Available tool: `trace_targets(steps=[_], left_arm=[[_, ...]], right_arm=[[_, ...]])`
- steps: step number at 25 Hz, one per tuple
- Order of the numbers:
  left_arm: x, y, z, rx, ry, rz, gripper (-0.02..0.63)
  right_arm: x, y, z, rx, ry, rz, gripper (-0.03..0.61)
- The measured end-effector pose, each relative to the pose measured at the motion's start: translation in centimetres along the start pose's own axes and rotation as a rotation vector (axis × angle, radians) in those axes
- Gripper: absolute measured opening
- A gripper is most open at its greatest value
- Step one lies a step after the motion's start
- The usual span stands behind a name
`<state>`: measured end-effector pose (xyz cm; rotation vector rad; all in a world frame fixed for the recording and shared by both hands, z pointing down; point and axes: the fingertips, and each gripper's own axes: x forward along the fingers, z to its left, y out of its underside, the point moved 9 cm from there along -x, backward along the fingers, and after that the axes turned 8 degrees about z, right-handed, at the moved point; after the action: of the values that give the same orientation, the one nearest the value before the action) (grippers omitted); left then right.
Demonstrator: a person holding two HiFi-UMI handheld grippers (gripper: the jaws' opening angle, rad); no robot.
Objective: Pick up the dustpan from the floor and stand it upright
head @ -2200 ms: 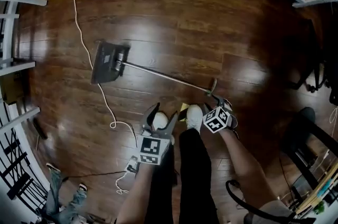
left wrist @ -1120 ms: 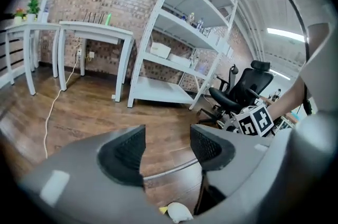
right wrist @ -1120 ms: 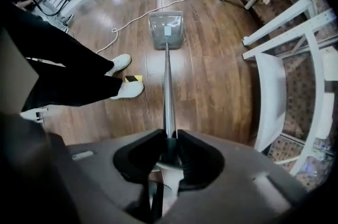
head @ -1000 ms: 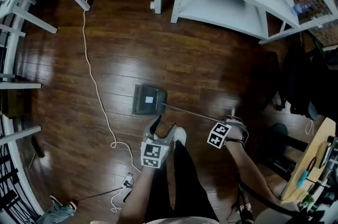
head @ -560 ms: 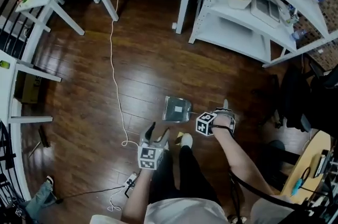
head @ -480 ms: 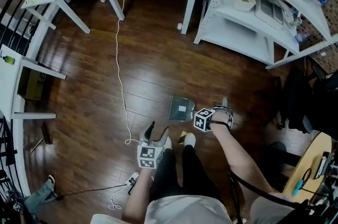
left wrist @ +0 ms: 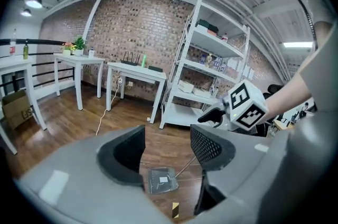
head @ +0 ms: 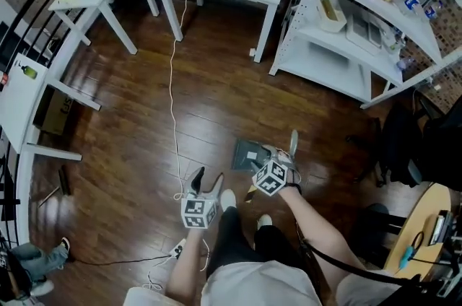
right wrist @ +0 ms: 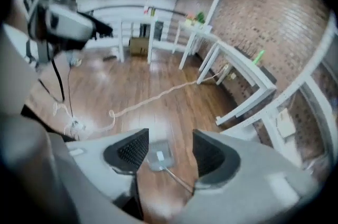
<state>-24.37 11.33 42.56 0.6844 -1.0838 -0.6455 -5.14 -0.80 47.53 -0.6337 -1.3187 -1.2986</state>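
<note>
Left gripper and right gripper gape (2 mesh-padded jaws apiece); flat grey dustpan on glossy wood floor.

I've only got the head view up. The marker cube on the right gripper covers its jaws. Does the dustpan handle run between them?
Observer: Yes. In the right gripper view, the thin handle of the dustpan passes between the jaws of the right gripper, close to the base of one of them. The jaws stand apart, not closed on it.
Operator: And the left gripper, anything in it?
Observer: No. The left gripper has its jaws apart with nothing between them.
Operator: Is the pan off the ground?
Observer: It doesn't look so. In the left gripper view it seems to lie flat on the wood floor, with the handle slanting up toward the right gripper.
</note>
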Motion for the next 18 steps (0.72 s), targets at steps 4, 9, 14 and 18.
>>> trace_targets(steps=[4, 9, 14, 18], left_arm=[[-1.9, 0.4, -4.1, 0.021, 0.005, -0.057, 0.287], [-8.1, 2.2, -12.9, 0.078, -0.011, -0.184, 0.311], [-16.6, 1.8, -25.7, 0.140, -0.012, -0.398, 0.324], [-21.6, 3.2, -36.5, 0.255, -0.078, -0.426, 0.334]], right_arm=[[-8.2, 3.4, 3.3, 0.336, -0.099, -0.357, 0.264], [-19.8, 12.8, 8.1, 0.682, -0.026, -0.707, 0.419], [-32.3, 23.5, 12.6, 0.717, 0.162, -0.870, 0.417], [-40.8, 31.0, 14.8, 0.680, 0.259, -0.864, 0.413]])
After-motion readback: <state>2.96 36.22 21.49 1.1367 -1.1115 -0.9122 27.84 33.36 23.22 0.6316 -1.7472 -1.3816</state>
